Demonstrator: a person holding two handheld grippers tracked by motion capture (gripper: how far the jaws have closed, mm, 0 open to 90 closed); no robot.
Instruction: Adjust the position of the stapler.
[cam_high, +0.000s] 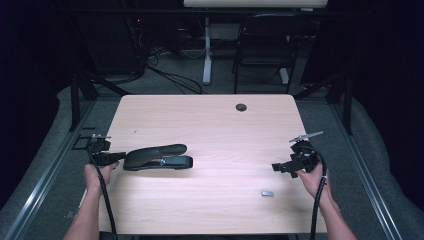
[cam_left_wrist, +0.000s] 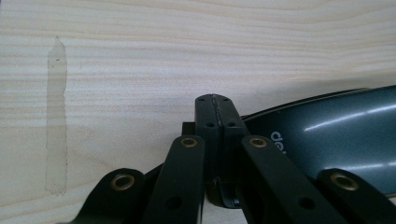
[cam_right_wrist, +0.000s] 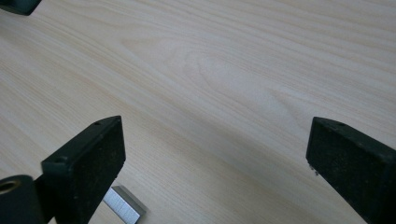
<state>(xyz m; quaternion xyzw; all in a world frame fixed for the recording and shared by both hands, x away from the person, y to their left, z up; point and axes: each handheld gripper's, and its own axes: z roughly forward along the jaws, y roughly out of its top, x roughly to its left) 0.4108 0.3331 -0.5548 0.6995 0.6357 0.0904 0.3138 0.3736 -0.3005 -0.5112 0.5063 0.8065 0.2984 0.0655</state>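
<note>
Black stapler (cam_high: 159, 157) lying near the desk's (cam_high: 215, 125) left edge; left tongs (cam_high: 116, 156) closed at its rear end. Right tongs (cam_high: 275, 166) wide apart near the right edge, above a staple strip (cam_high: 267, 193).

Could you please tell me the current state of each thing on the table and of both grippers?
Stapler: lying flat on the table, arm down, its left end beside the left gripper.
Strip of staples: lying loose on the table, near the right gripper, untouched.
Left gripper: fingers shut together, nothing visibly between them, next to the stapler's end.
Right gripper: fingers wide open, holding nothing, above the table.
</note>
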